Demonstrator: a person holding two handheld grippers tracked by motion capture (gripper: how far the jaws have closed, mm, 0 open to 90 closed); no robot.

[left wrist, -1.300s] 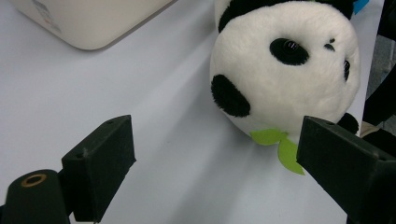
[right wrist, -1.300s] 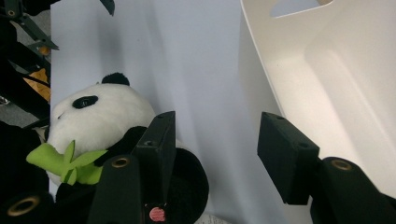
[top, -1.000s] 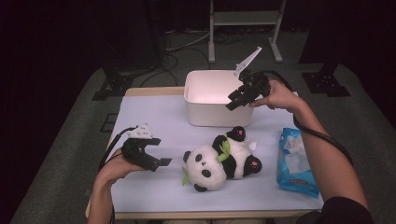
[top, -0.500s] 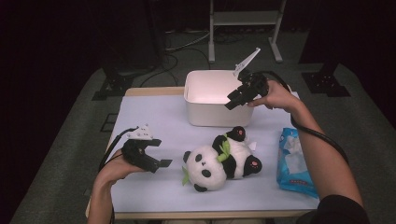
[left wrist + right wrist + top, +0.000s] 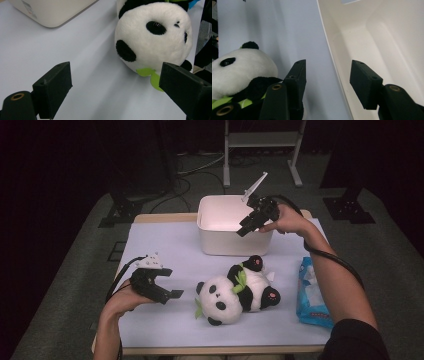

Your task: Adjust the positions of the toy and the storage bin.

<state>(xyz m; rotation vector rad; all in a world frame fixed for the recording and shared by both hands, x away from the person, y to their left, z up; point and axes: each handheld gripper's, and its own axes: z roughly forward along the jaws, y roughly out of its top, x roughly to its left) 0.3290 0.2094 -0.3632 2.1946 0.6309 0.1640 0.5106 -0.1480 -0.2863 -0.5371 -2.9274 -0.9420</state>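
A plush panda (image 5: 235, 292) lies on its back on the white table cover, in front of a white box (image 5: 212, 237). My left gripper (image 5: 169, 291) rests low on the table to the panda's left, open and empty, with its jaws pointing at the toy. In the left gripper view the panda's head (image 5: 152, 37) sits just beyond the open jaws of that gripper (image 5: 115, 87). My right gripper (image 5: 244, 228) hovers over the box's front right rim, open with nothing in it. In the right gripper view its jaws (image 5: 328, 82) straddle the box's rim (image 5: 329, 50), with the panda (image 5: 237, 70) below at left.
A blue packet (image 5: 312, 292) lies at the table's right edge, beside the panda. The box's inside (image 5: 387, 45) looks bare. A metal stand (image 5: 260, 140) and cables are on the dark floor behind the table. Open cover lies at the left (image 5: 160, 245).
My right gripper has shifted a little to the left and lower over the box's front rim. The left gripper and the panda have stayed put.
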